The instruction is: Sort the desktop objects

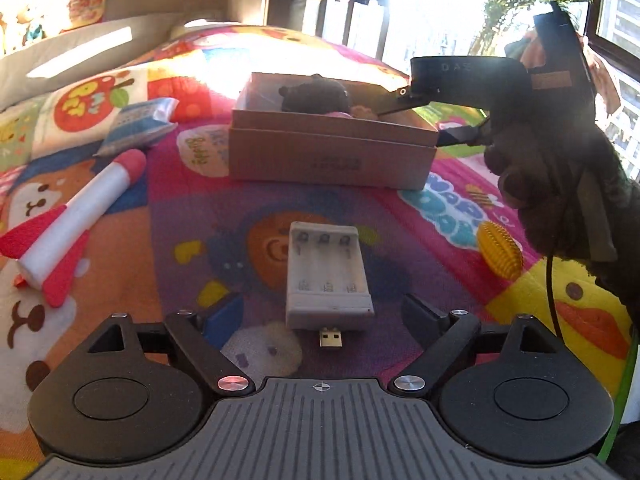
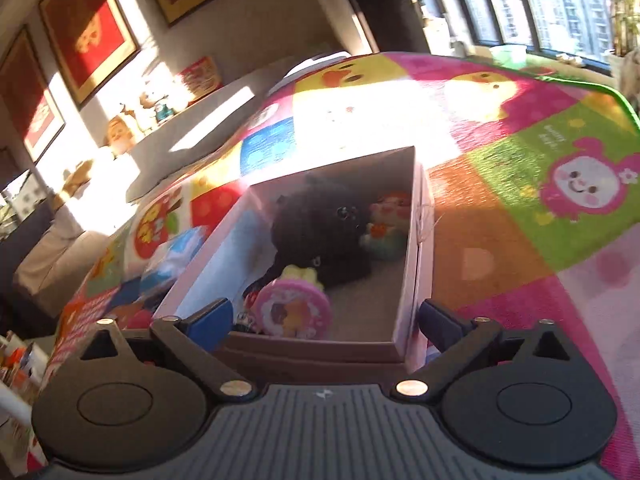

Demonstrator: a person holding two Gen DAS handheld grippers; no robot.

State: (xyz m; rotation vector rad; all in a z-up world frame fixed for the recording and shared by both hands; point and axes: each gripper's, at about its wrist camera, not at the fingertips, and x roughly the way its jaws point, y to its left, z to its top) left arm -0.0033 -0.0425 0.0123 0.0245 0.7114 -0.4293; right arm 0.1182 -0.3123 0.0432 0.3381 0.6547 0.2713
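Over at the left of the left wrist view, a foam rocket (image 1: 76,220) with red fins lies on the colourful play mat (image 1: 192,216), and a small blue-and-white packet (image 1: 138,124) sits just beyond its nose. Nearer the middle, a white battery charger (image 1: 326,276) lies flat with its plug pointing toward the camera. The left gripper (image 1: 320,320) hovers just behind it, its fingers (image 1: 222,318) spread wide on either side and holding nothing. Behind the charger stands an open cardboard box (image 1: 332,152) with a black plush toy (image 1: 314,94) inside. To the right, a yellow spiky ball (image 1: 500,250) rests on the mat, and above it a gloved hand (image 1: 560,184) holds the right gripper (image 1: 424,120) at the box's right corner.

From the right wrist view, that gripper's fingers (image 2: 210,316) stand wide apart over the box's near edge, empty. A pink round toy (image 2: 294,308) and a small figure (image 2: 386,224) lie inside beside the plush.
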